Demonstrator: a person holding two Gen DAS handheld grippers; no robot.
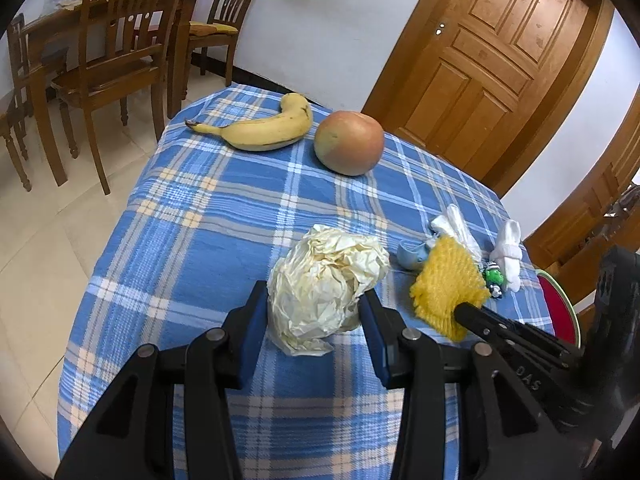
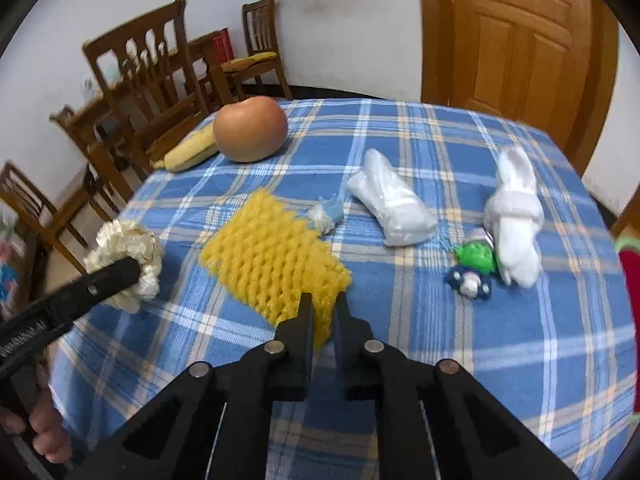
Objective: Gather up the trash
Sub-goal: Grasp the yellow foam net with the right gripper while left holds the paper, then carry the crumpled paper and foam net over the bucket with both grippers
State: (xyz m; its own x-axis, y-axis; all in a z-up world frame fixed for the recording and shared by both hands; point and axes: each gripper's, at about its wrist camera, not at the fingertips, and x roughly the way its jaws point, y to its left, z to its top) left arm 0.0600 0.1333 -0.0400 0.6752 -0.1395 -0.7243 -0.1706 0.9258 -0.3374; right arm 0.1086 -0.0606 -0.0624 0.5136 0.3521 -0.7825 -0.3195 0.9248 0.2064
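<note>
A crumpled cream paper ball point(image 1: 326, 284) lies on the blue plaid tablecloth point(image 1: 224, 208). My left gripper point(image 1: 314, 300) is shut on it, a finger on each side; it also shows in the right wrist view point(image 2: 130, 262). My right gripper point(image 2: 322, 304) is shut on the near corner of a yellow foam fruit net point(image 2: 272, 258), which also shows in the left wrist view point(image 1: 448, 284). A small blue-and-white scrap point(image 2: 326, 216), a white plastic bag point(image 2: 390, 200) and a white tissue wad point(image 2: 514, 216) lie beyond.
A banana point(image 1: 260, 128) and an apple point(image 1: 350, 142) sit at the table's far side. A small green toy point(image 2: 476, 258) lies by the tissue. A red, green-rimmed object point(image 1: 558, 308) sits at the right edge. Wooden chairs point(image 1: 116, 60) and a door point(image 1: 496, 52) stand behind.
</note>
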